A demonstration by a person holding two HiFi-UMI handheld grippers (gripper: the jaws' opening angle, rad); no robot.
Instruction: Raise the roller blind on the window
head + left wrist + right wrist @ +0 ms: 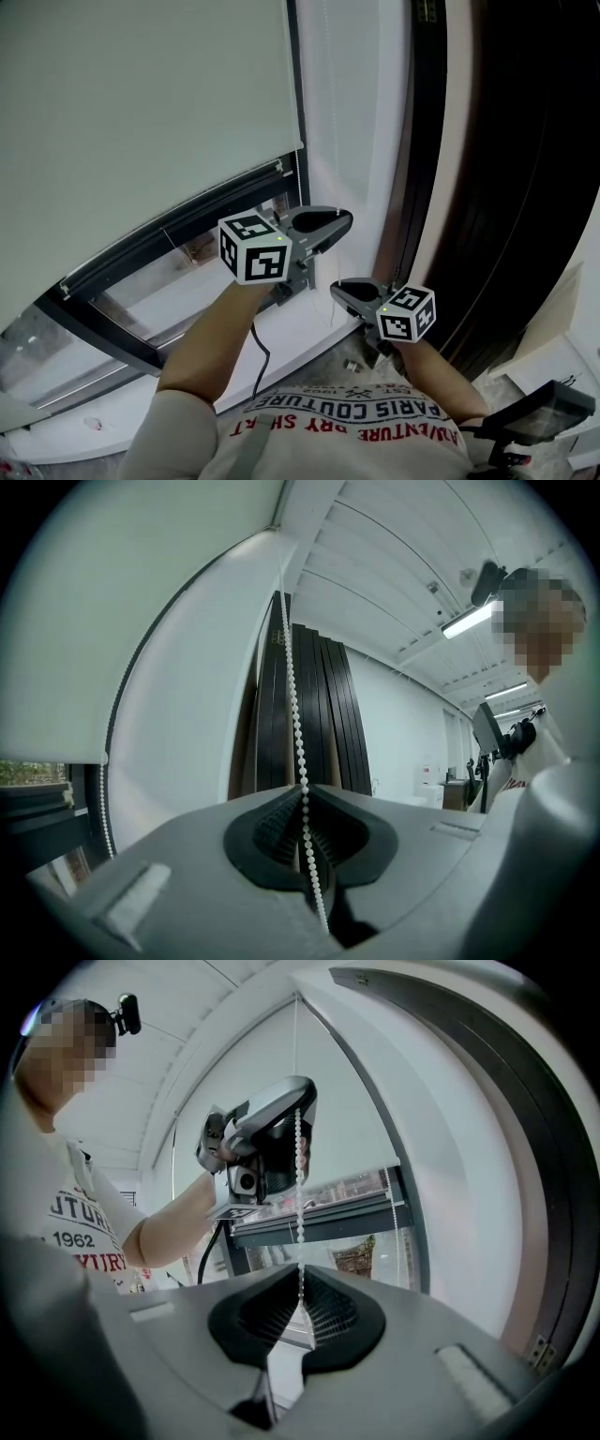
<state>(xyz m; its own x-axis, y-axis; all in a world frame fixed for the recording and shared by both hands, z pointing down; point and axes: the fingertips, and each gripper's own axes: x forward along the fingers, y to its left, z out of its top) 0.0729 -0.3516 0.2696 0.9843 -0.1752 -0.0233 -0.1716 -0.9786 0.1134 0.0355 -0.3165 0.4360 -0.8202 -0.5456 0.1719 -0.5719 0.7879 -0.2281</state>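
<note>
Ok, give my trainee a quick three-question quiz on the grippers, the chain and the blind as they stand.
1. True or false: the left gripper is shut on the bead chain.
2. Both grippers hold the chain. Seen from the right gripper, where is the left one? A) above it on the chain B) below it on the chain C) out of view
3. How far down does the roller blind hang?

Key: 1 true. 2 A. 3 Most of the way; only a strip of glass shows beneath it.
</note>
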